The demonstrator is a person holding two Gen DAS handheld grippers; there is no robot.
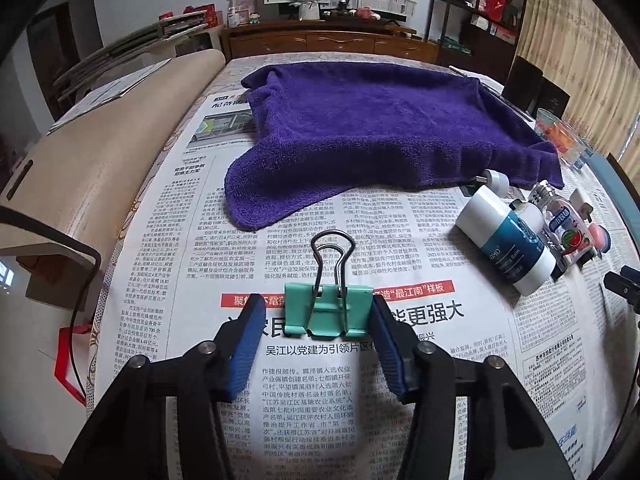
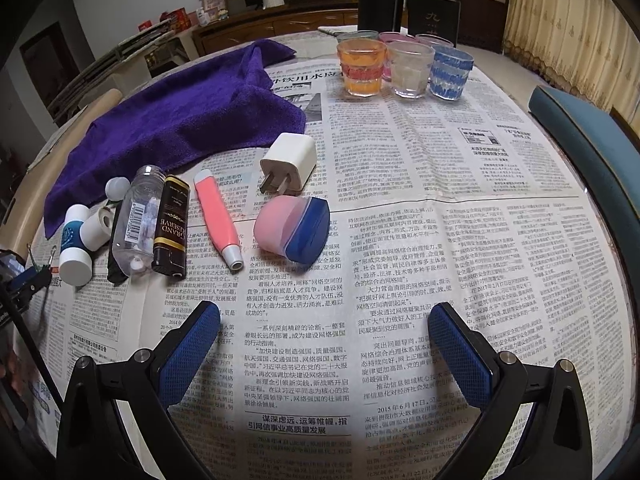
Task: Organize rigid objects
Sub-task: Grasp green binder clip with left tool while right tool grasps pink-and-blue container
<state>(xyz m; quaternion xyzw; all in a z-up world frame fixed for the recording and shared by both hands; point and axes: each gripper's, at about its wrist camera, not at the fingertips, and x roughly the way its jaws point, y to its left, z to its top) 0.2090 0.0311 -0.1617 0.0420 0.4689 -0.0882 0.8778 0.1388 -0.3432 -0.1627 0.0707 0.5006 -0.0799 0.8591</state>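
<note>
A mint-green binder clip (image 1: pixel 328 308) lies on the newspaper with its wire handles pointing away. My left gripper (image 1: pixel 318 308) straddles it: the right pad touches the clip's edge, while a narrow gap shows at the left pad. My right gripper (image 2: pixel 324 312) stands wide open over bare newspaper with nothing between its fingers. Just beyond it lie a pink jar with a blue lid (image 2: pixel 292 228), a white charger plug (image 2: pixel 290 162), a pink tube (image 2: pixel 218 216), a black lighter (image 2: pixel 172 228), a clear bottle (image 2: pixel 138 220) and a white-and-teal stick (image 2: pixel 74 240).
A purple towel (image 1: pixel 380 128) is spread across the far half of the table. Several coloured glasses (image 2: pixel 410 68) stand at the back right. A beige board (image 1: pixel 100 168) lines the left edge, and a blue chair (image 2: pixel 580 140) stands at the right.
</note>
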